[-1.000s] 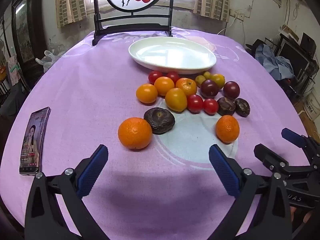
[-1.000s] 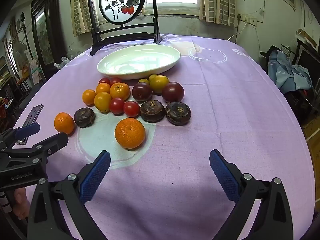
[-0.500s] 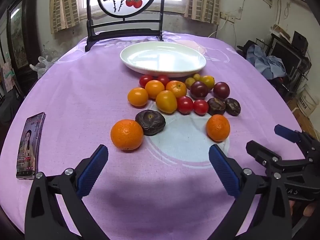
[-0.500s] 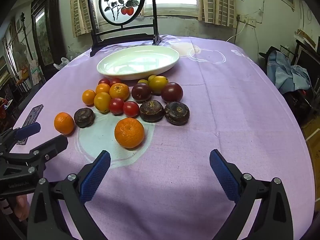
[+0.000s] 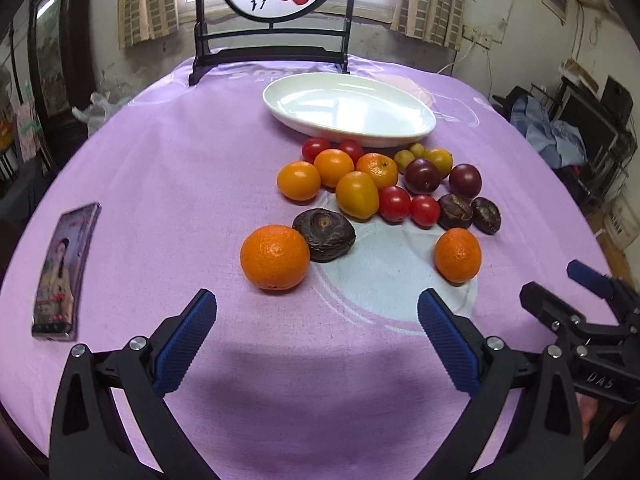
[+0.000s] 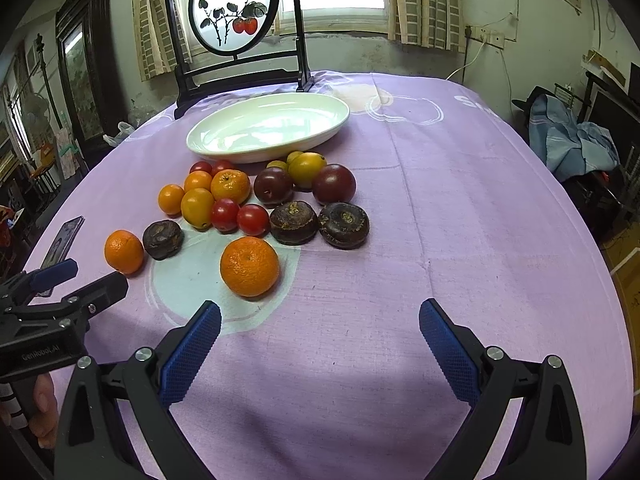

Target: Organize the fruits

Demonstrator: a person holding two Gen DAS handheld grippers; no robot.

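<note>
Left gripper (image 5: 316, 320) jaws spread wide, holding nothing. A tangerine (image 5: 275, 257) sits just ahead of its left finger, touching a dark water chestnut (image 5: 325, 234) beyond it. Right gripper (image 6: 319, 334) also spread wide, holding nothing; another tangerine (image 6: 249, 266) lies just ahead of its left finger. The rest of the fruit cluster (image 6: 256, 196) lies further ahead. White oval plate (image 6: 268, 128) sits beyond the cluster, long axis running left-near to right-far in the right wrist view. Phone (image 5: 64, 268) far left of left gripper, long axis pointing away.
</note>
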